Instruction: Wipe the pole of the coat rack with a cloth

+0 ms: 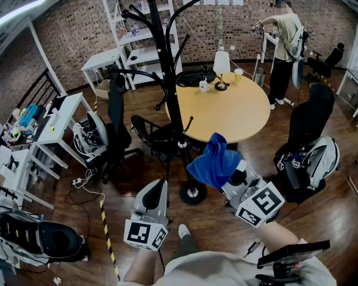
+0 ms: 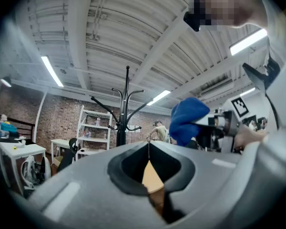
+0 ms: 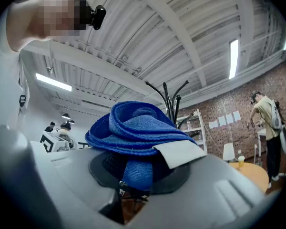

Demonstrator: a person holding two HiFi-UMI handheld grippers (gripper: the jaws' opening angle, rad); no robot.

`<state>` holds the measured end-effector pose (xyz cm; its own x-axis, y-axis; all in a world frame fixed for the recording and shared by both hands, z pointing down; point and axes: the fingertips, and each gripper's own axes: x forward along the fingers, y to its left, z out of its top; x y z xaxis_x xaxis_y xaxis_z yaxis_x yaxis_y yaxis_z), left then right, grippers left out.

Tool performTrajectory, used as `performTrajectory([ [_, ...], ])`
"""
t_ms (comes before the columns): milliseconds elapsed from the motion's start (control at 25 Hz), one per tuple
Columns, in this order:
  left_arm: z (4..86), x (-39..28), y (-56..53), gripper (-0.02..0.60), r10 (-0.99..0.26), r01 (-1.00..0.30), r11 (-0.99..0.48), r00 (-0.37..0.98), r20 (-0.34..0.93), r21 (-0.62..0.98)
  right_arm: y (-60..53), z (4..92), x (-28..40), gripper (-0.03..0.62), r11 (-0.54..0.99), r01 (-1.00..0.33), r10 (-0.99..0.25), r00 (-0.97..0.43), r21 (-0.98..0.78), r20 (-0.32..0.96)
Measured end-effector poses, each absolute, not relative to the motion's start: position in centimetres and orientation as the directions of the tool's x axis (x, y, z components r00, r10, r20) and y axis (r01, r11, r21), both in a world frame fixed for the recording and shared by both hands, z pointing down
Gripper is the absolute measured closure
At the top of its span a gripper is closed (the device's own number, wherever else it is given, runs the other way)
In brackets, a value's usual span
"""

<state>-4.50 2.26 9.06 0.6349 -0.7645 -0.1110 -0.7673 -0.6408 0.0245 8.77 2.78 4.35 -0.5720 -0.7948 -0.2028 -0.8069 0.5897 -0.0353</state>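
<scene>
The black coat rack's pole [image 1: 170, 82] rises from a round base [image 1: 193, 193] on the floor, just ahead of me. My right gripper [image 1: 228, 170] is shut on a crumpled blue cloth [image 1: 215, 159], held to the right of the pole's lower part and apart from it. In the right gripper view the blue cloth [image 3: 138, 132] with its white tag [image 3: 178, 152] fills the jaws, and the rack's top [image 3: 170, 104] shows behind it. My left gripper [image 1: 160, 182] is shut with nothing in it, low and left of the base. The left gripper view shows the rack [image 2: 123, 113] and the cloth [image 2: 188, 118].
A round wooden table [image 1: 232, 109] with a lamp [image 1: 221, 64] and cups stands right behind the rack. Black office chairs [image 1: 116, 118] [image 1: 307, 121] flank it. White shelves [image 1: 137, 34] and desks line the left. A person [image 1: 283, 46] stands at the back right. Cables lie on the floor at left.
</scene>
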Motion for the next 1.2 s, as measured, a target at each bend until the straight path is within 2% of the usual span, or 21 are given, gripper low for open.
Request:
performTrajectory([
  [240,6.4,-8.1,-6.5,0.577,-0.727,-0.738,-0.675,0.67,-0.149,-0.021,-7.4,-4.7,4.6,0.494,0.553,-0.831,-0.781,-0.543,0.061,-0.308],
  [360,5.5,-9.2,-10.1,0.577,-0.721,-0.731,-0.682,0.677,-0.151,-0.024,-11.7,-12.2,4.4,0.494,0.462,-0.878,-0.799,-0.474,0.127,-0.37],
  [480,4.1,-9.1,-12.3,0.577,-0.707,-0.719,-0.695,0.687,-0.168,-0.015,-16.3,-16.9,5.2,0.493,0.365,-0.928,-0.855,-0.364,0.071,-0.369],
  [680,3.0,-8.0,-13.2,0.577,-0.695,-0.709,-0.705,0.69,-0.202,0.006,-19.9,-20.3,4.9,0.494,0.396,-0.918,-0.853,-0.36,-0.02,-0.378],
  [800,3.6,-7.8,-13.0,0.577,-0.683,-0.694,-0.719,0.699,-0.212,0.029,-21.3,-19.0,5.9,0.494,0.321,-0.945,-0.895,-0.281,-0.063,-0.346],
  [1080,4.2,-8.4,-14.8,0.577,-0.706,-0.716,-0.696,0.669,-0.232,0.055,-24.6,-5.7,3.7,0.494,0.268,-0.949,-0.959,-0.246,-0.164,-0.139],
  [1200,4.5,-8.7,-15.4,0.578,-0.719,-0.727,-0.684,0.659,-0.219,0.06,-25.2,-2.3,3.8,0.493,0.266,-0.945,-0.963,-0.252,-0.192,-0.094],
])
